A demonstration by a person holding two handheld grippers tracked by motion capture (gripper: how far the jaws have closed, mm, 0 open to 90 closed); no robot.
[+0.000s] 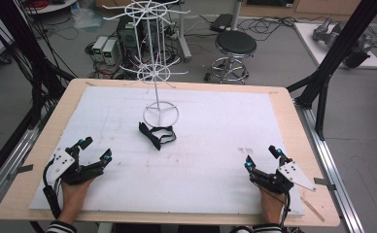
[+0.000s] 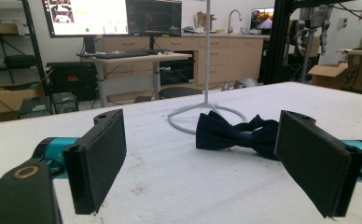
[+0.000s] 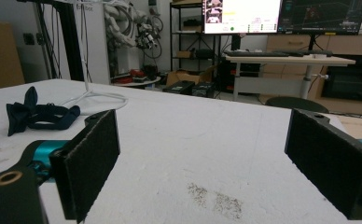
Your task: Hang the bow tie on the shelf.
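Note:
A dark navy bow tie (image 1: 156, 135) with its strap lies on the white sheet, just in front of the ring base of a white wire rack (image 1: 160, 113). In the left gripper view the bow tie (image 2: 237, 135) lies ahead, right of centre, near the rack base (image 2: 206, 114). My left gripper (image 1: 95, 149) rests at the near left of the table, jaws wide open and empty. My right gripper (image 1: 262, 158) rests at the near right, also open with nothing between its pads. From the right gripper view the bow tie (image 3: 37, 115) sits far off to the left.
The white sheet (image 1: 201, 145) covers most of the wooden table (image 1: 16, 194). A small dirt smudge (image 3: 214, 198) marks the sheet ahead of the right gripper. A stool (image 1: 234, 46) and floor cables lie beyond the far edge. Black frame posts (image 1: 339, 48) flank the table.

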